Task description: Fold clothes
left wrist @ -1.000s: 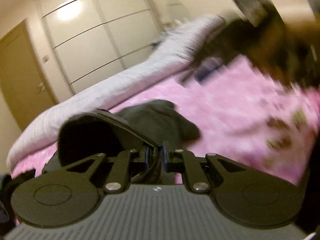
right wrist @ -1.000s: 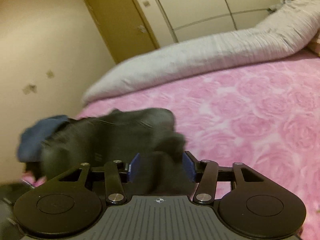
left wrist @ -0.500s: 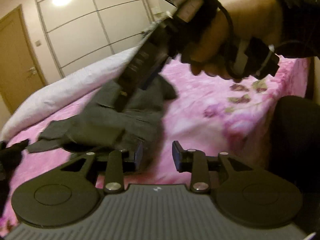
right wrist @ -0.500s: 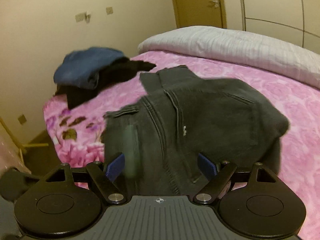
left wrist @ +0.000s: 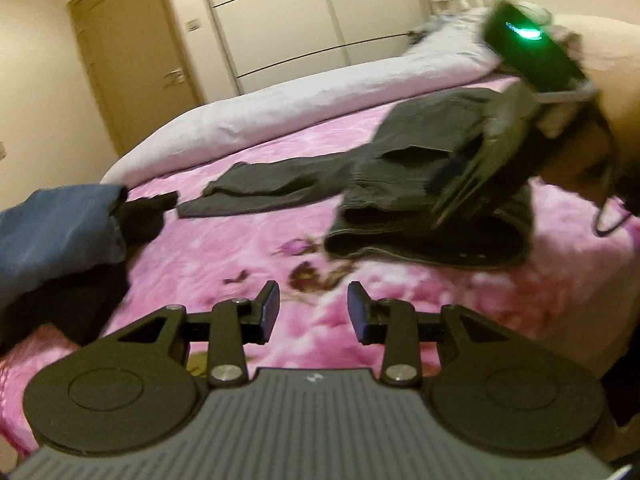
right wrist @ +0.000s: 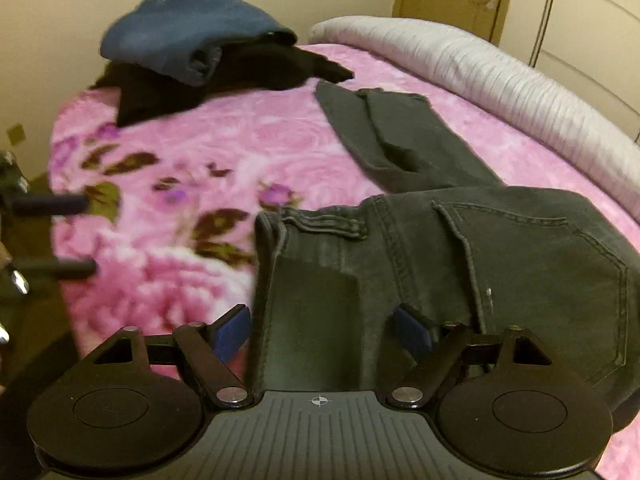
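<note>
Jeans (right wrist: 460, 248) lie part-folded on pink bed (right wrist: 180, 140). R gripper (right wrist: 320, 332) closing w/ waistband between jaws. L gripper (left wrist: 313, 307) empty, jaws opening.

Right gripper (left wrist: 472, 184) a motion-blurred smear over the grey jeans (left wrist: 420, 184), blue garment (left wrist: 52, 232) cut by frame edge

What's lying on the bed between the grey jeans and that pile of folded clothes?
Nothing: between the grey jeans and the pile of folded clothes only bare pink floral blanket shows, clearest in the right wrist view.
</note>
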The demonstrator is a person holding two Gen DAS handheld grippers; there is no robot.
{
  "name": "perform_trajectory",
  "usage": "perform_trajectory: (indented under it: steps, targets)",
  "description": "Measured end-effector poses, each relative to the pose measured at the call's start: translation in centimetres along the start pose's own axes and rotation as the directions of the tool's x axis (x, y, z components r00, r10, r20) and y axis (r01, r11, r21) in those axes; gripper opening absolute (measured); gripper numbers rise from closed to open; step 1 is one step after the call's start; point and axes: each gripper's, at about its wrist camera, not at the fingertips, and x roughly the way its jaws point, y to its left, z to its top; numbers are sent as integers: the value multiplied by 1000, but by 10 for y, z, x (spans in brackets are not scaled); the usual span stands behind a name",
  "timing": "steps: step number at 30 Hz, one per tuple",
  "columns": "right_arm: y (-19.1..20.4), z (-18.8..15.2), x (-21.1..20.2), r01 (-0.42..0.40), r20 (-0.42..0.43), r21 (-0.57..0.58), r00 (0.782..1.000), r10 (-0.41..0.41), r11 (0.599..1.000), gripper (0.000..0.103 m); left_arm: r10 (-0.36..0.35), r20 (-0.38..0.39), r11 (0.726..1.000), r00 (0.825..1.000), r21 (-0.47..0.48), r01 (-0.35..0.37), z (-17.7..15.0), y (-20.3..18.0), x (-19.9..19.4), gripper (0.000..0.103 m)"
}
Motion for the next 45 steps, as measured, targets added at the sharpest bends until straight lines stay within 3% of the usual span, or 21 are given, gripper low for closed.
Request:
perform_trajectory:
  steps: [1, 2, 5, 7, 9, 11, 14, 16, 19, 21, 23, 25, 28, 30, 32, 35, 37, 38, 40, 45]
  targets:
    - [-10, -2, -7, -21, 25, 51, 1000, 19, 998, 18, 1, 7, 1000, 1000, -3, -1, 2, 2, 0, 33]
    - [-22, -5, -19, -40, 56, 104, 998, 34, 994, 5, 1, 14, 1000, 1000, -6, -1, 5, 5, -1, 34]
    - [-66, -14, -69, -91, 158, 260, 986, 51, 961, 4, -27, 57, 999, 998, 43, 25, 21, -1, 2, 43]
    - [-94, -28, -108, -74, 212, 336, 977, 1, 939, 4, -54, 79, 996, 995, 80, 47, 32, -9, 6, 48]
    - [-120, -46, -147, -53, 260, 410, 964, -61, 911, 4, -92, 99, 990, 991, 115, 81, 45, -21, 14, 62]
    - [-139, -67, -183, -6, 280, 482, 949, -148, 876, 4, -143, 123, 979, 982, 160, 123, 57, -35, 20, 66]
    - [-172, -118, -227, 52, 269, 632, 921, -282, 773, 4, -220, 136, 948, 966, 262, 179, 72, -59, 33, 66]
    - [-191, -153, -242, 62, 236, 721, 914, -329, 690, 4, -293, 147, 917, 945, 323, 234, 80, -77, 34, 66]
    - [-218, -208, -252, 51, 179, 843, 912, -369, 536, 4, -400, 151, 849, 904, 433, 303, 87, -106, 34, 66]
    - [-230, -232, -251, 50, 148, 887, 911, -385, 458, 4, -432, 139, 810, 891, 495, 315, 89, -125, 35, 66]
    - [-240, -249, -250, 43, 129, 915, 911, -393, 401, 4, -452, 110, 794, 885, 502, 343, 90, -136, 44, 66]
    - [-241, -253, -253, 24, 150, 913, 910, -387, 408, 4, -481, 86, 780, 872, 497, 381, 92, -142, 48, 66]
    - [-235, -247, -260, 29, 182, 876, 905, -384, 482, 4, -535, 67, 713, 842, 570, 408, 92, -151, 46, 66]
    - [-229, -245, -269, 49, 193, 853, 895, -402, 520, 11, -562, 52, 667, 826, 618, 416, 89, -155, 43, 66]
    - [-221, -247, -281, 81, 203, 832, 876, -437, 549, 35, -583, 34, 632, 812, 647, 426, 86, -155, 40, 66]
    - [-214, -251, -300, 100, 232, 814, 847, -478, 572, 55, -630, 4, 582, 777, 665, 468, 78, -154, 27, 67]
    - [-208, -252, -308, 71, 275, 799, 840, -468, 598, 68, -653, -15, 536, 757, 698, 476, 67, -157, 19, 67]
    - [-206, -251, -307, 60, 289, 790, 842, -456, 610, 77, -659, -26, 509, 752, 720, 472, 61, -162, 17, 67]
    - [-207, -243, -299, 48, 296, 774, 854, -428, 631, 82, -664, -47, 461, 747, 759, 459, 49, -173, 15, 67]
    - [-214, -227, -274, 25, 304, 740, 878, -368, 672, 83, -661, -80, 366, 746, 834, 413, 30, -196, 14, 67]
